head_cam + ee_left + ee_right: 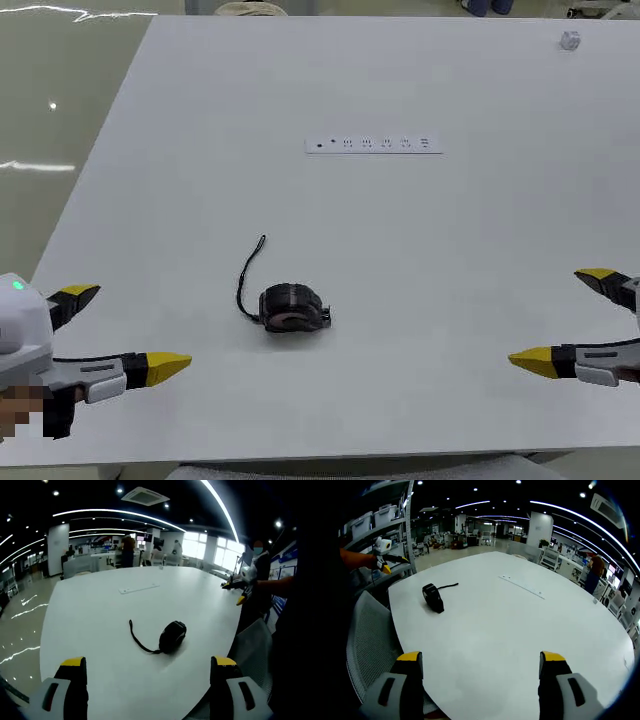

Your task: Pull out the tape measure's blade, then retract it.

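A black tape measure (292, 309) lies on the white table (400, 250), its blade inside and its black wrist strap (248, 272) trailing toward the far left. The same tape measure (172, 636) sits ahead of my left gripper (149, 667), which is open with nothing between its yellow-tipped jaws. In the head view that left gripper (130, 330) hovers at the near left edge. My right gripper (565, 320) is open at the near right, well apart from the tape measure (433, 597). Its jaws, around the right gripper (480, 662), stand wide over bare table.
A white power strip (373, 144) lies flat at the table's middle far side. A small clear object (569, 41) rests near the far right corner. A mesh chair (372, 645) stands at the near edge. Shelving and other workbenches fill the room behind.
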Motion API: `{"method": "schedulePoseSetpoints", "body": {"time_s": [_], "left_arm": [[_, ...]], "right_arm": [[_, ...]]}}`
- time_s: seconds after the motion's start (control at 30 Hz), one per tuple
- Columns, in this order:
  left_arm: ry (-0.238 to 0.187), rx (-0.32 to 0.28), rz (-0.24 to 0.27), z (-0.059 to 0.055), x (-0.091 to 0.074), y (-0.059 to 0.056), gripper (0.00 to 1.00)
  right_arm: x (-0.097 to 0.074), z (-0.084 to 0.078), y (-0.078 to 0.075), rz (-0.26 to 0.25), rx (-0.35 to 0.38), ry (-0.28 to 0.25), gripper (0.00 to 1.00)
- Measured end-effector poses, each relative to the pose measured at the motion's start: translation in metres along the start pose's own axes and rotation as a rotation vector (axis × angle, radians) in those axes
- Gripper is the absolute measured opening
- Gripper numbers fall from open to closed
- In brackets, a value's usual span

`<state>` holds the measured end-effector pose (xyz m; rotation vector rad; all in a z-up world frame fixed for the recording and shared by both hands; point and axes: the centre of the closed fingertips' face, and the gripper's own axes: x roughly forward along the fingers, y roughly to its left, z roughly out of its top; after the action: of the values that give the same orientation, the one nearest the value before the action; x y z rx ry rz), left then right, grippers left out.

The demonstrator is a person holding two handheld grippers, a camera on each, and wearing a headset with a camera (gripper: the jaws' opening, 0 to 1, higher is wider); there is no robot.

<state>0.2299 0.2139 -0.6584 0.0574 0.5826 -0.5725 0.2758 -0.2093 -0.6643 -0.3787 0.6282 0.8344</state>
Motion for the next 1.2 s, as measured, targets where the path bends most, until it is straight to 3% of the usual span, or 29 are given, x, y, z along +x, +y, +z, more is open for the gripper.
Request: {"method": "schedulePoseSetpoints", "body": {"time_s": [0.07,0.2,0.47,0.63,1.0,1.2], "left_arm": [[-0.004,0.0,-0.036,0.003,0.005,-0.004,1.0],[-0.007,0.012,-0.041,0.009,0.013,-0.004,1.0],[0.005,0.051,-0.084,0.018,0.027,-0.009,1.0],[-0.011,0.091,-0.12,0.028,0.033,-0.012,1.0],[0.039,0.175,-0.193,0.034,0.055,-0.025,1.0],[0.054,0.187,-0.225,0.038,0.067,-0.033,1.0]], "right_arm": [[0.004,0.005,0.001,0.01,-0.016,-0.008,0.99],[0.01,0.014,0.002,0.023,-0.021,-0.024,1.0],[0.027,0.023,0.013,0.064,-0.065,0.001,1.0],[0.035,0.03,0.017,0.092,-0.088,-0.001,0.97],[0.063,0.044,0.037,0.18,-0.139,0.012,0.93],[0.078,0.05,0.047,0.212,-0.169,0.009,0.93]]}}
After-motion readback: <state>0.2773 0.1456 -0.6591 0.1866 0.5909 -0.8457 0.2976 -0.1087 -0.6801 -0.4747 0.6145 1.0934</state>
